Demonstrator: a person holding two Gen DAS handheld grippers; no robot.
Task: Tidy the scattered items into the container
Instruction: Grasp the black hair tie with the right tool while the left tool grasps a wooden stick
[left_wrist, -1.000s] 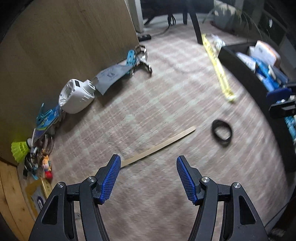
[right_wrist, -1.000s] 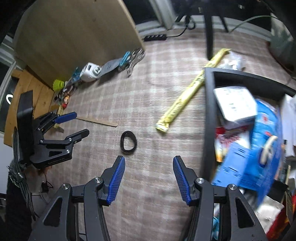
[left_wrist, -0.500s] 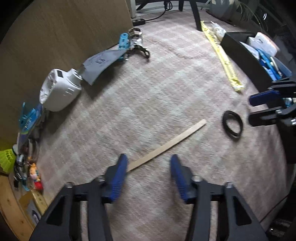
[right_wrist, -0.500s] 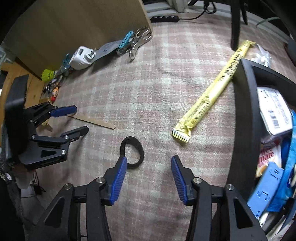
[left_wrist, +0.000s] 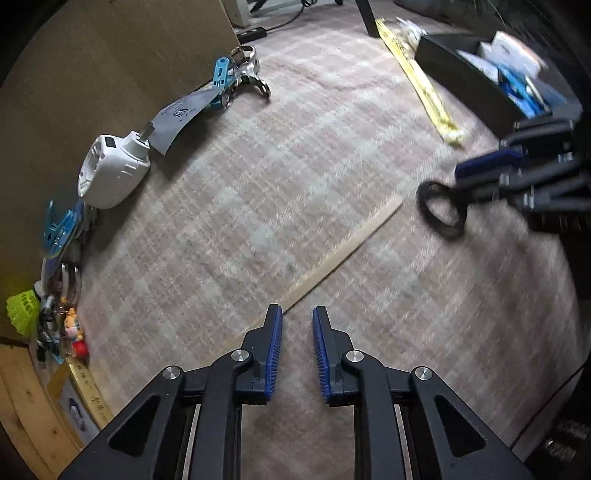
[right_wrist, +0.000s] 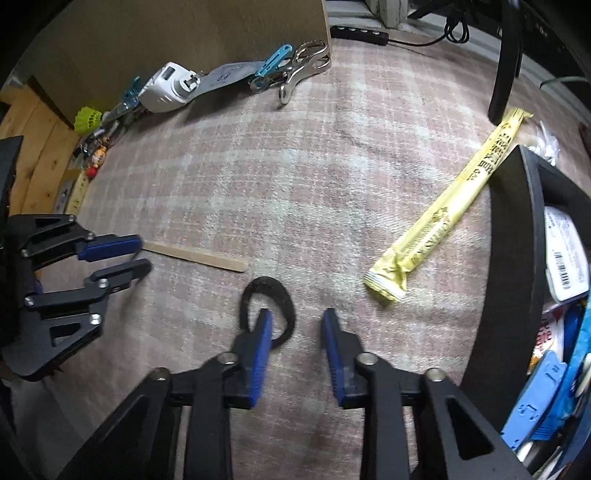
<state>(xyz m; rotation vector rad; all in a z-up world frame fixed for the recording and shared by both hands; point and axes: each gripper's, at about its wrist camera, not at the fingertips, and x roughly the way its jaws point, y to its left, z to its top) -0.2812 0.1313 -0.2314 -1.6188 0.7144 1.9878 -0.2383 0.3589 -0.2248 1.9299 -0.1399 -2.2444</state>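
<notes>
Grippers, both black with blue pads, point steeply down at the pink and cream checked carpet (left_wrist: 295, 177). The left gripper (left_wrist: 297, 314) hangs over the near end of a long flat pale wooden stick (left_wrist: 343, 251). Its jaws have just been closing and now stand a small gap apart. The stick runs under the tip of the left pad (left_wrist: 275, 332), but the pads do not press on it, so nothing is held. The right gripper (right_wrist: 297, 319) is over a black rubber ring (right_wrist: 267, 291) that lies flat on the carpet. Its jaws have just been closing too. One pad (right_wrist: 262, 332) sits in the hole of the ring and the other is outside, so one side of the ring is between them, but a gap shows and they do not squeeze it. The ring lies just past the far end of the stick. A long yellow paper packet (right_wrist: 443, 221) lies near the black container (right_wrist: 517, 266), with its far end beside the wall. The container is full of blue and white packs. A white plastic gadget (left_wrist: 114, 170), a grey card (left_wrist: 181, 110) and shiny metal pliers (left_wrist: 251, 74) lie along a brown board (left_wrist: 110, 74).
</notes>
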